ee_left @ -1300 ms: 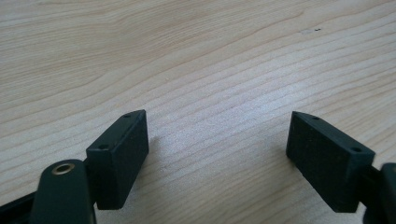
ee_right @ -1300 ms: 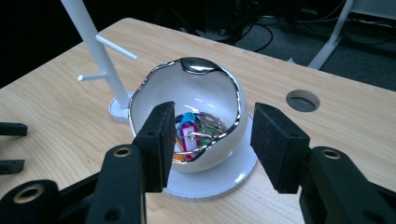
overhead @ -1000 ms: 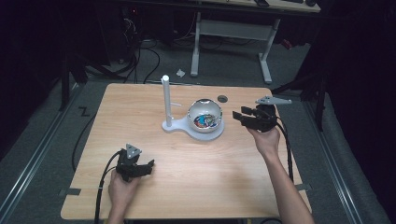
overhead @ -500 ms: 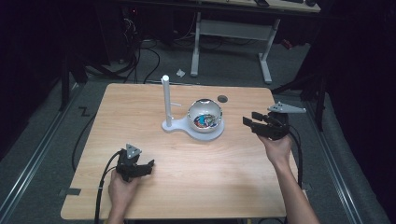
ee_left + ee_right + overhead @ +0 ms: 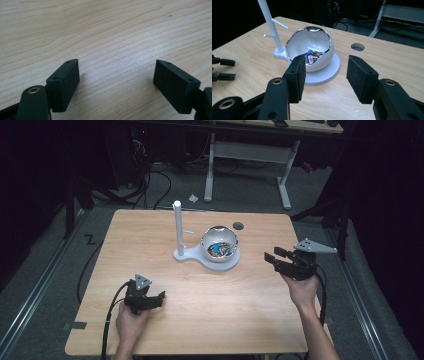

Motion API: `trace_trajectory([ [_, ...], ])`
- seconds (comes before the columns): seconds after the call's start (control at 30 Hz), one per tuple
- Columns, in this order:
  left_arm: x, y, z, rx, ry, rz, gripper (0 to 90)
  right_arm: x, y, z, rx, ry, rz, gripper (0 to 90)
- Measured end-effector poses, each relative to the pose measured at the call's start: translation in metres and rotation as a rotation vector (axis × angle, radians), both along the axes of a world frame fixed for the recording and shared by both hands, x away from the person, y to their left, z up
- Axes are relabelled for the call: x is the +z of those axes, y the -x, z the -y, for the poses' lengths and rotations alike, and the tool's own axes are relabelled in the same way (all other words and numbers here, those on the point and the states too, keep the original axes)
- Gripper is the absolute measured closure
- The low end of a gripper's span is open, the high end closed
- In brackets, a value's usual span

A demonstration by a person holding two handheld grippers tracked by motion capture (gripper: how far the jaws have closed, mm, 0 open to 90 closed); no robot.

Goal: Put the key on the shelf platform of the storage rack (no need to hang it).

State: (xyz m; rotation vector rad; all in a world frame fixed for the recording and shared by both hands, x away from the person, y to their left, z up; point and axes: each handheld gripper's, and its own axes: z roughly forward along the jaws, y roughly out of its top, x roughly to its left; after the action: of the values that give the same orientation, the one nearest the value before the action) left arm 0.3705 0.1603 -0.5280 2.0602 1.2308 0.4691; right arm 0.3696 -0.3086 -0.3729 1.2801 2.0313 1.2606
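If it bumps: the right gripper (image 5: 325,77), jaws spread and empty, may tip the shiny egg-shaped white bowl (image 5: 310,51).
Left gripper (image 5: 116,82): spread, empty.

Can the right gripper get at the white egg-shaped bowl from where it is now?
Probably yes. The right gripper stands open and empty, its jaws facing the egg-shaped bowl, with bare table between them. The white post stands on the bowl's far side, out of the way.
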Motion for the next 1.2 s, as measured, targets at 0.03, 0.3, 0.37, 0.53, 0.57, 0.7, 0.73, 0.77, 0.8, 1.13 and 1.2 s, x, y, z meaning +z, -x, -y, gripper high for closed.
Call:
trace_trajectory([
  [0.03, 0.0, 0.0, 0.0, 0.0, 0.0, 0.0, 21.5, -0.001, 0.001, 0.0, -0.002, 0.0, -0.007, 50.1],
  [0.3, 0.0, 0.0, 0.0, 0.0, 0.0, 0.0, 21.5, -0.008, 0.014, 0.003, -0.023, 0.016, 0.005, 50.1],
  [0.37, 0.0, 0.0, 0.0, 0.0, 0.0, 0.0, 21.5, -0.009, 0.016, 0.003, -0.027, 0.021, 0.007, 50.1],
  [0.53, 0.0, 0.0, 0.0, 0.0, 0.0, 0.0, 21.5, -0.014, 0.021, 0.007, -0.039, 0.01, 0.009, 50.1],
  [0.57, 0.0, 0.0, 0.0, 0.0, 0.0, 0.0, 21.5, -0.015, 0.022, 0.008, -0.044, 0.006, 0.007, 50.1],
  [0.7, 0.0, 0.0, 0.0, 0.0, -0.001, 0.0, 21.5, -0.02, 0.024, 0.008, -0.043, -0.006, -0.007, 50.5],
  [0.73, 0.0, 0.0, 0.0, 0.0, -0.001, 0.0, 21.5, -0.022, 0.025, 0.007, -0.044, -0.005, -0.014, 50.5],
  [0.77, 0.0, 0.0, 0.0, 0.0, -0.001, 0.0, 21.5, -0.024, 0.025, 0.007, -0.042, 0.0, -0.018, 50.5],
  [0.8, 0.0, 0.0, 0.0, 0.0, 0.0, 0.0, 21.5, -0.025, 0.025, 0.007, -0.041, 0.007, -0.018, 50.5],
  [1.13, 0.0, 0.0, 0.0, 0.0, 0.0, 0.0, 21.5, -0.04, 0.023, 0.004, -0.04, 0.001, -0.045, 52.6],
  [1.2, 0.0, 0.0, 0.0, 0.0, 0.0, 0.0, 21.5, -0.044, 0.022, 0.002, -0.035, 0.003, -0.047, 52.7],
])
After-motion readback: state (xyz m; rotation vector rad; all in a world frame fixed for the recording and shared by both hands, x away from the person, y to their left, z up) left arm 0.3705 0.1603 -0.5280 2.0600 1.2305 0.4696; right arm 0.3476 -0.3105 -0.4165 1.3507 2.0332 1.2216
